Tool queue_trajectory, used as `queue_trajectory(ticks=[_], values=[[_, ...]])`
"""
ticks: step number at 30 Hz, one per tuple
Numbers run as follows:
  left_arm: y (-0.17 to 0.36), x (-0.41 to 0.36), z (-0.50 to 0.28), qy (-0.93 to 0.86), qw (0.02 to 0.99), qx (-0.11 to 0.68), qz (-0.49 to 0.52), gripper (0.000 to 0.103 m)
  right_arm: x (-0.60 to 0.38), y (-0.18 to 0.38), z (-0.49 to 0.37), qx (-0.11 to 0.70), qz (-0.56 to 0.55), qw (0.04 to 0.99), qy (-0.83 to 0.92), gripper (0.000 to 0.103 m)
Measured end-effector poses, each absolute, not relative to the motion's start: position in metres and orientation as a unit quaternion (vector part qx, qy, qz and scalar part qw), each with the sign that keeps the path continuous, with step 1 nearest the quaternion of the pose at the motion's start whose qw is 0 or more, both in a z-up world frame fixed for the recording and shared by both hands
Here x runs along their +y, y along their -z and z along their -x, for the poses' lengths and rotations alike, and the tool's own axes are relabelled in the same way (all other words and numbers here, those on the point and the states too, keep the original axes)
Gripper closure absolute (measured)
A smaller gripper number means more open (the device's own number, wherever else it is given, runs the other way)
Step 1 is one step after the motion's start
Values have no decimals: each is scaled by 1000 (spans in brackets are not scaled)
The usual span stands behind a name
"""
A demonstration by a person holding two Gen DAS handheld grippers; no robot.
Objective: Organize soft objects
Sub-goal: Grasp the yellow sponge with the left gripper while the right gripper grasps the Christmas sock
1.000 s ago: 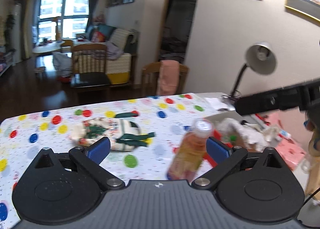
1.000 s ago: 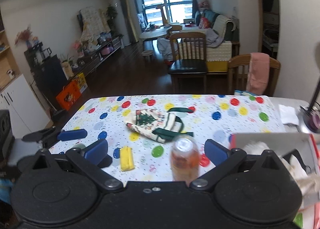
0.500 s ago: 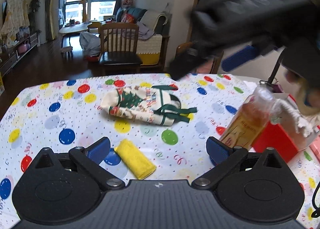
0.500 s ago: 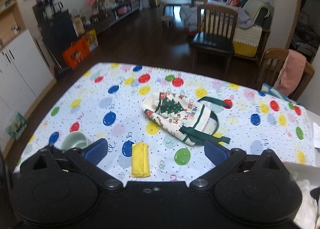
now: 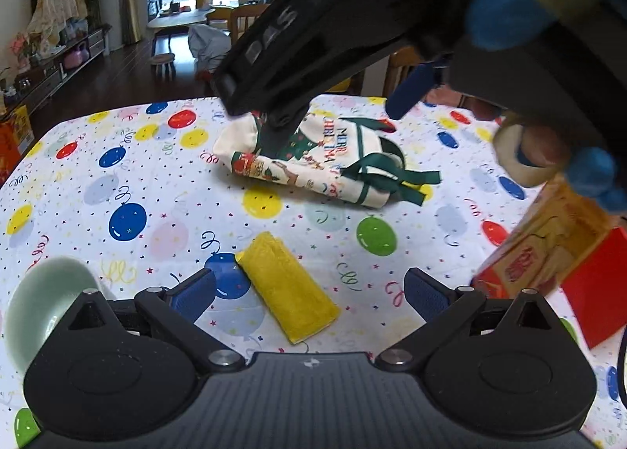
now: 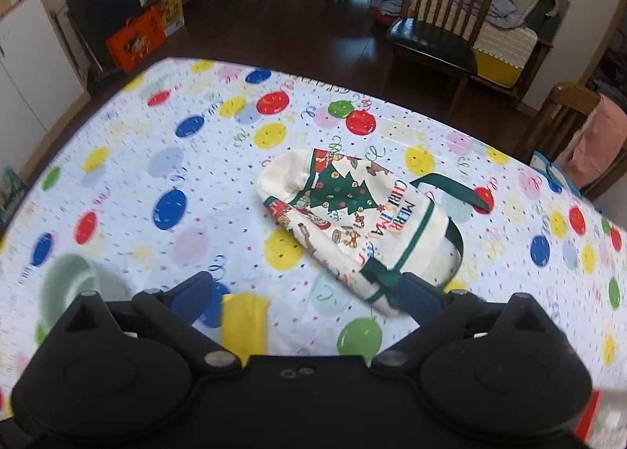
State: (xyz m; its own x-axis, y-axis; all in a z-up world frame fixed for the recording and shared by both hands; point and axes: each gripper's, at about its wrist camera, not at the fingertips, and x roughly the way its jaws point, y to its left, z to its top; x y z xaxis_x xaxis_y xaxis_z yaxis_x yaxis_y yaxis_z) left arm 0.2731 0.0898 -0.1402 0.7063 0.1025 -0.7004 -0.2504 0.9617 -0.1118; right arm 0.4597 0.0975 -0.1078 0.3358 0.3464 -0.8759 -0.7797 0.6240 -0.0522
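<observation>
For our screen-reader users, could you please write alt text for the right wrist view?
The open right claw hovers over a balloon-print tablecloth, empty, with a Christmas tote bag lying just ahead and a folded yellow cloth between its fingers' bases. A pale green bowl sits at left.

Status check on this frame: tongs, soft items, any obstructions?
Left tongs open, empty, over yellow cloth. Right tongs open, empty, above Christmas tote bag. Green bowl beside the cloth; bottle at right.

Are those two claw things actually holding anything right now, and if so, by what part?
Nothing is held. The left gripper is open above the folded yellow cloth, and the right gripper is open over the Christmas tote bag.
</observation>
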Motion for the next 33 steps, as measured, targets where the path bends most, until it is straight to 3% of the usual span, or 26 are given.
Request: queue_trajectory(ticks=[15, 17, 19, 21, 23, 25, 28, 33], values=[[176, 100, -306, -160, 895, 399, 122, 1, 136, 173, -493, 437, 331, 764, -340, 19], [178, 101, -307, -161, 894, 400, 124, 5, 137, 179, -496, 442, 331, 761, -340, 24], [181, 101, -308, -162, 893, 403, 122, 18, 138, 183, -498, 444, 328, 760, -341, 26], [182, 101, -309, -163, 892, 405, 119, 25, 140, 186, -499, 442, 328, 761, -344, 29], [183, 100, -309, -170, 891, 406, 114, 26, 143, 188, -499, 442, 325, 759, -350, 41], [184, 100, -310, -173, 890, 407, 112, 36, 146, 190, -498, 438, 325, 758, -357, 49], [188, 100, -311, -169, 887, 414, 113, 37, 149, 194, -495, 428, 336, 758, -361, 54], [188, 101, -310, -163, 888, 412, 121, 46, 150, 197, -491, 423, 345, 759, -355, 74]])
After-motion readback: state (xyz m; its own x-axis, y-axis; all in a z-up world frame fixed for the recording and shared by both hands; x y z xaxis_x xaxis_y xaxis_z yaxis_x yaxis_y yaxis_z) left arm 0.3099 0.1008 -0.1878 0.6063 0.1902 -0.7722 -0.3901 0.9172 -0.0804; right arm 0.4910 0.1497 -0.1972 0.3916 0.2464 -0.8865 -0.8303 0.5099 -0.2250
